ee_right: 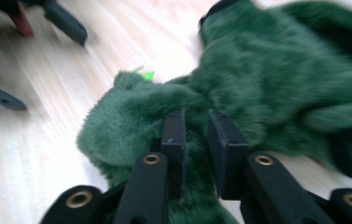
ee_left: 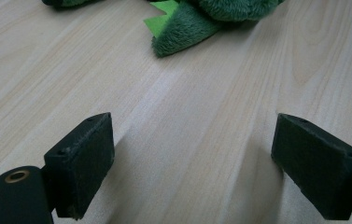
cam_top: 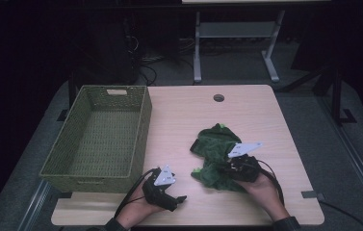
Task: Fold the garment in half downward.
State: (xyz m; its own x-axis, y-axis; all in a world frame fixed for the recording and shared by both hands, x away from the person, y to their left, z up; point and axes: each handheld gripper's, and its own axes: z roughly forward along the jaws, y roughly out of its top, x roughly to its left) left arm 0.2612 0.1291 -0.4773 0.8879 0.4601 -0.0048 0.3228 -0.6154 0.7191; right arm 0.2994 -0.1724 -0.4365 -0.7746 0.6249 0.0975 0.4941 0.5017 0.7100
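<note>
Green plush fabric [cam_top: 217, 156], a fuzzy toy or garment with bright lime-green felt points, is lying crumpled on the right half of the light wooden table [cam_top: 184, 115], nearer the near edge than the far one. The right gripper [cam_top: 231, 166] is sitting on the near right part of that pile, the person's right hand [cam_top: 262, 188] coming in from the near edge behind it. In the right gripper view its two black jaws are standing close together with a narrow gap, and a fold of the green fur [ee_right: 257, 79] is lying between them; whether the pads are actually pressing on it cannot be told, since the picture is blurred there. The left gripper [cam_top: 181, 198] is resting low at the near edge, left of the plush and apart from it, held in the left hand [cam_top: 138, 207]. Its jaws are standing wide apart over bare wood, and one lime-tipped corner of the plush [ee_left: 183, 28] is showing beyond them. A woven olive-green basket [cam_top: 143, 130] is sitting at the left edge of the table, well apart from the plush.
</note>
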